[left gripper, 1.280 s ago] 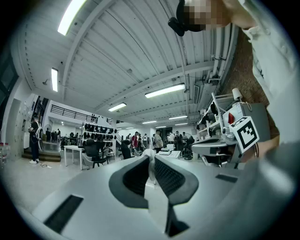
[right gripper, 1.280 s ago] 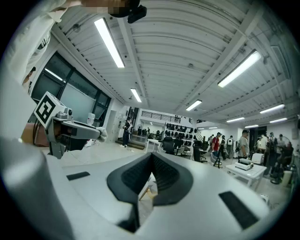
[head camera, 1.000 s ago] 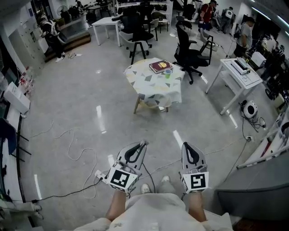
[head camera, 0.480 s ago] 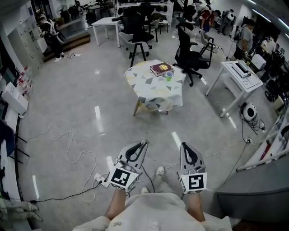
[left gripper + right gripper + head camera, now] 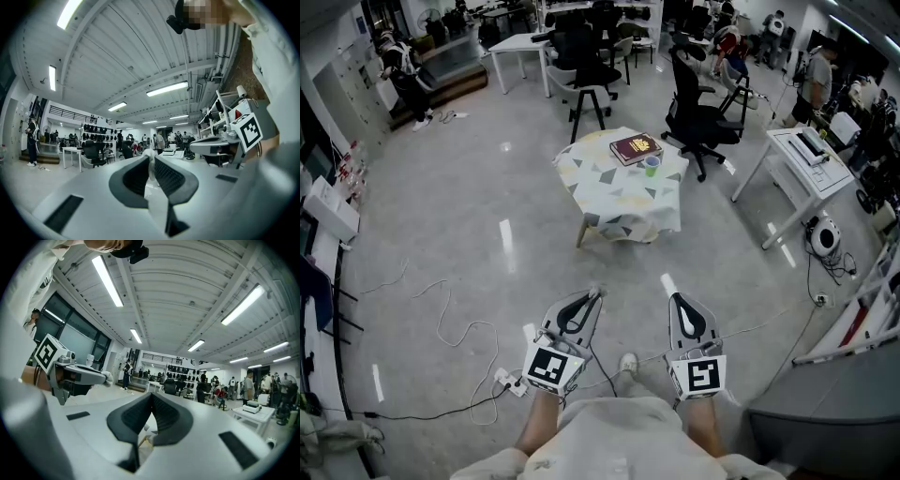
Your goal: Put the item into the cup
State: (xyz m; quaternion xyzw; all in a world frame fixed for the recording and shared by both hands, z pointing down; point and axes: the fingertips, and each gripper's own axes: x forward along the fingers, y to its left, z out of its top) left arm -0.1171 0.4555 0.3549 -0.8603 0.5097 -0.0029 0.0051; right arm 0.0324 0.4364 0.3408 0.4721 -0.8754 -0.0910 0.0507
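Head view shows the cup [image 5: 652, 166] beside a book [image 5: 635, 147] on the cloth-covered counter [image 5: 619, 192], well apart from both grippers. On the left gripper [image 5: 593, 296] the fingers are clenched on a small white item [image 5: 150, 157], probably held ready for the cup. On the right gripper [image 5: 677, 300] the fingers are pressed together, empty.

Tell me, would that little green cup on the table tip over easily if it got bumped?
Probably yes: the cup looks small and likely light, so a bump could tip it. It stands on a cloth draped over the table, which might slide or wrinkle under it. The white scrap pinched in the left gripper looks too slight to knock it over.
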